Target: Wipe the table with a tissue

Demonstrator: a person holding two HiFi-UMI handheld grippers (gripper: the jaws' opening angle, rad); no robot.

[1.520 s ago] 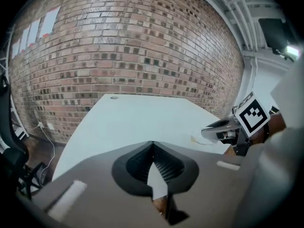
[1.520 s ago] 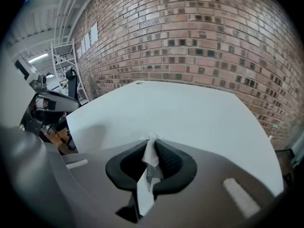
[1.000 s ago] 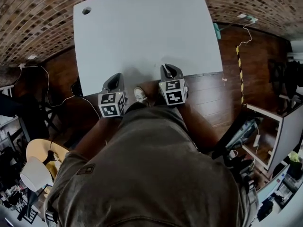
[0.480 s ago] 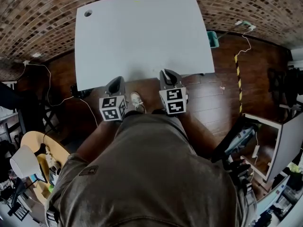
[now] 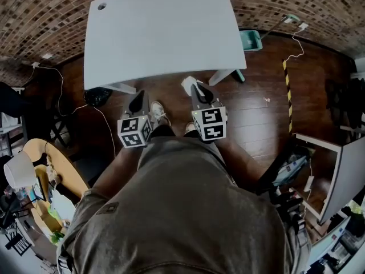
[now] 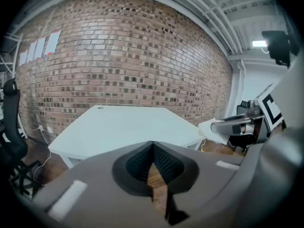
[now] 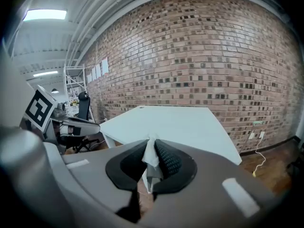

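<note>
The white table (image 5: 159, 33) stands ahead of me against the brick wall, its top bare. My right gripper (image 5: 194, 88) is shut on a white tissue (image 5: 187, 84), held over the wooden floor just short of the table's near edge. In the right gripper view the tissue (image 7: 150, 156) is pinched between the dark pads, with the table (image 7: 180, 127) beyond. My left gripper (image 5: 137, 100) hangs beside it, shut with nothing between its jaws. In the left gripper view the table (image 6: 128, 127) lies ahead and the right gripper (image 6: 225, 126) shows at the right.
A teal bin (image 5: 250, 40) sits on the floor right of the table. Cables (image 5: 57, 79) trail at the left. A round wooden table (image 5: 45, 181) with clutter is at the lower left, shelving (image 5: 336, 164) at the right. My shoe (image 5: 158, 112) is between the grippers.
The table has receded from me; both grippers, which were over its near edge, are now over the floor. The tissue now shows at the right gripper's tip.
</note>
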